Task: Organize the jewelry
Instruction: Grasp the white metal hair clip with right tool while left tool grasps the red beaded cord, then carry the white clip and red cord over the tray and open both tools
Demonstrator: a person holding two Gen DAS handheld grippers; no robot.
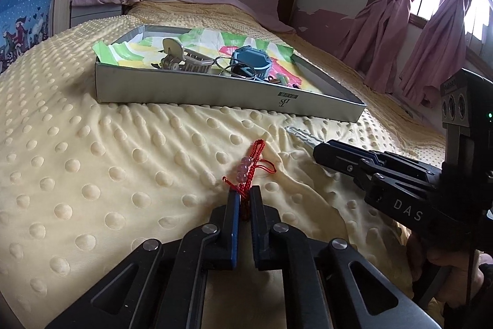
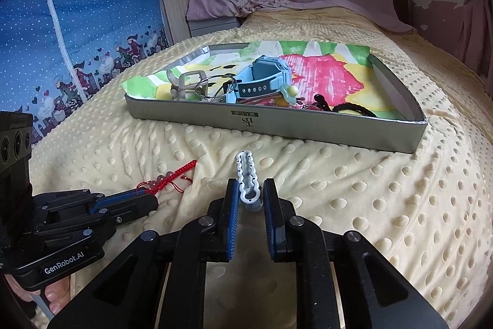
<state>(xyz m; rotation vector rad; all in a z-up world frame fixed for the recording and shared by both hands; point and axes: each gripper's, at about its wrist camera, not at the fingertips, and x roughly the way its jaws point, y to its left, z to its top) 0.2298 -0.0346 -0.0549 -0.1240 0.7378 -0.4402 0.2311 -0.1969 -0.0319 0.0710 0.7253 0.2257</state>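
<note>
Two grippers low over the dotted yellow bedspread [image 2: 354, 184], each at a piece of jewelry short of the grey tray [image 2: 277, 125].

Left gripper [image 1: 245, 199]: nearly closed, pinching the near end of the red cord bracelet [image 1: 251, 162] with pink beads, the rest trailing loose on the fabric toward the tray. Could slip out on the lift — only a thin strand sits between the pads, and the dangling loops might snag on the raised dots or catch on the tray's front wall.

Right gripper [image 2: 251, 193]: partly open around the white hair clip [image 2: 246, 178], pads close on both sides but contact not clear, so grip not confirmed. Smooth plastic, narrow — could twist or squirt forward as the pads close.

Tray already crowded: blue watch [image 2: 262, 79], key rings, a beige claw clip [image 1: 185, 60], black hair tie [image 2: 351, 108]. Dropped pieces could tangle there.

Hidden or unclear: bracelet's gripped end, clip's near end behind the pads, small items behind the tray wall.
</note>
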